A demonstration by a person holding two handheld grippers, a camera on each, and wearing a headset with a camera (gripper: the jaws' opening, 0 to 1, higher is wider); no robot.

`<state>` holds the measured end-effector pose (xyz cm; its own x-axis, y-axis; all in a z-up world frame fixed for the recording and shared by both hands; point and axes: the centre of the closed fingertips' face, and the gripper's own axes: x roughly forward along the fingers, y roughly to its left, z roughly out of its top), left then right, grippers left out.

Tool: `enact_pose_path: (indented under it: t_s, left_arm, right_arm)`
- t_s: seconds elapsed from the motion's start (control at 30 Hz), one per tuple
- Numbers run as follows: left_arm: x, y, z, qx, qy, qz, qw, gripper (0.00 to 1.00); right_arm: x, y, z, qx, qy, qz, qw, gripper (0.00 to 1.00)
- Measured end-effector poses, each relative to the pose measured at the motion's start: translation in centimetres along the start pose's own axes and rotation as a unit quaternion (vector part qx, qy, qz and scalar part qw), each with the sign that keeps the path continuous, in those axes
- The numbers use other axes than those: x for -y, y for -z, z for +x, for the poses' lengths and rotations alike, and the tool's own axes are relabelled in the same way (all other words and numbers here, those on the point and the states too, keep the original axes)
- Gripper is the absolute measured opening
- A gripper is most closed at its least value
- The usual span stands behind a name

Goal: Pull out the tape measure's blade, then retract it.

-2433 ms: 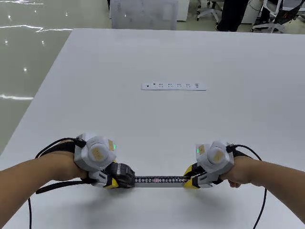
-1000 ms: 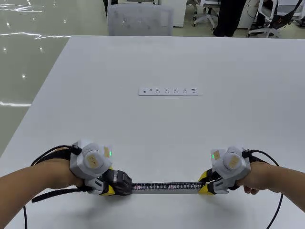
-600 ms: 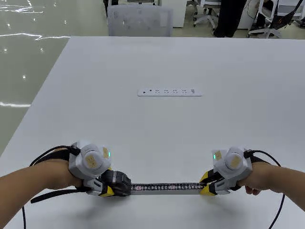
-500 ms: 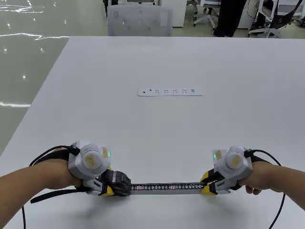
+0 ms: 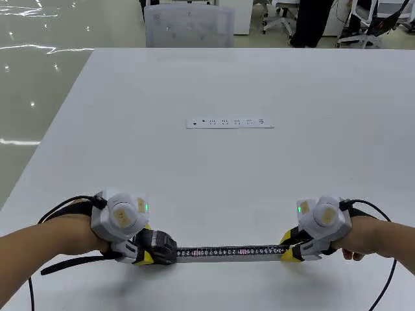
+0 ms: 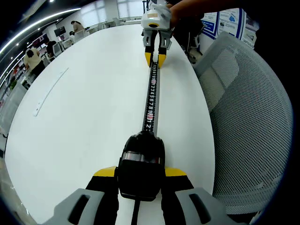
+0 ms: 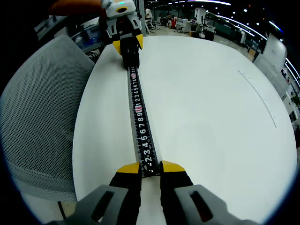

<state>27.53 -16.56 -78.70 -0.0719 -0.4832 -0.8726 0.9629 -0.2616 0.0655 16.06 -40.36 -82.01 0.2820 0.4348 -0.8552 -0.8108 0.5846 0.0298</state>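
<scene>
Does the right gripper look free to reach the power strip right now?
Probably not yet: the right gripper is shut on the blade, with the left gripper holding the case. Only bare table lies before the power strip.

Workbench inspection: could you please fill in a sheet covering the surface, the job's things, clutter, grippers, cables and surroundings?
Surface: white table, smooth and plain.
Job's things: tape measure case near the front edge; blade pulled out, lying flat between the grippers.
Clutter: white power strip mid-table, apart from the work.
Grippers: left gripper shut on the tape measure case; right gripper shut on the blade's end.
Cables: black cables trail from both grippers towards the near edge.
Surroundings: mesh chair at the far edge; glossy floor.
</scene>
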Motion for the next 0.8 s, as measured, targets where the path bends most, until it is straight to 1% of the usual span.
enact_pose_path:
  t_s: [0.3, 0.43, 0.67, 0.7, 0.73, 0.77, 0.8]
  left_arm:
    - [-0.07, -0.03, 0.06, -0.001, -0.001, -0.001, 1.0000, 0.32]
    - [-0.17, -0.06, 0.12, 0.002, -0.002, -0.004, 1.0000, 0.32]
    - [-0.12, -0.20, 0.19, 0.008, -0.004, -0.007, 0.9999, 0.32]
    - [-0.14, -0.23, 0.22, 0.011, -0.005, -0.007, 0.9999, 0.32]
    - [-0.25, -0.28, 0.25, 0.021, -0.007, -0.013, 0.9997, 0.32]
    - [-0.22, -0.25, 0.25, 0.027, -0.005, -0.018, 0.9995, 0.33]
    - [-0.21, -0.13, 0.22, 0.031, -0.007, -0.013, 0.9994, 0.33]
  right_arm:
    - [0.06, -0.11, 0.15, -0.002, 0.001, -0.003, 1.0000, 0.13]
    - [0.03, -0.16, 0.20, -0.004, 0.001, -0.003, 1.0000, 0.13]
    - [-0.12, -0.26, 0.27, -0.018, 0.001, -0.005, 0.9998, 0.14]
    - [-0.13, -0.29, 0.28, -0.020, 0.000, -0.005, 0.9998, 0.15]
    - [-0.13, -0.33, 0.28, -0.023, -0.001, -0.006, 0.9997, 0.15]
    - [-0.14, -0.34, 0.28, -0.025, -0.001, -0.006, 0.9997, 0.15]
    - [-0.13, -0.29, 0.28, -0.027, -0.001, -0.007, 0.9996, 0.15]
